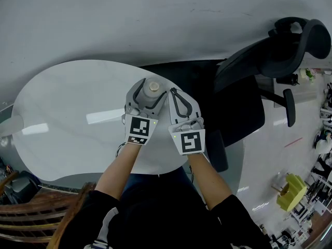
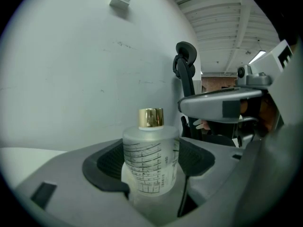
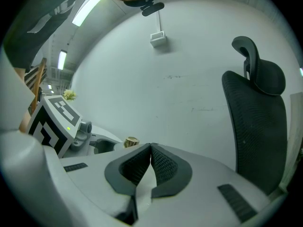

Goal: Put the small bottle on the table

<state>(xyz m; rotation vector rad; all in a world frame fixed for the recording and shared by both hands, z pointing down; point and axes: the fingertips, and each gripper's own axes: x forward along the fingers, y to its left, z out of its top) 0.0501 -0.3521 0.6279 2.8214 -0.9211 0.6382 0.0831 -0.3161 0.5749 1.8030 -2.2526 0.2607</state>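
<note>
Left hand-held gripper [image 1: 150,94] is grasping the small bottle [image 2: 150,167]. In the left gripper view both dark ribbed pads [image 2: 110,163] are pressing against the frosted body, one on each side. The bottle is standing upright between the jaws, with its gold cap [image 2: 151,117] on top and printed grid lines facing the camera.

Head view: the bottle is sitting at the far end of the left hand-held gripper, over the far right edge of the white oval table [image 1: 67,113]. No view is showing whether its base is touching the table top.

Right hand-held gripper [image 1: 171,92] is clenched on nothing. In the right gripper view its two pads are meeting at the tips with nothing between them. It is lying just beside the left hand-held gripper, on its right, and both are pointing away from the person. The gold cap is peeking into the right gripper view just left of the closed jaws.

The marker cubes [image 1: 139,128] are facing up towards the head camera, each with a small green light glowing on it. A black office chair [image 1: 290,40] is standing to the right of the table, against the plain white wall [image 1: 155,14].
</note>
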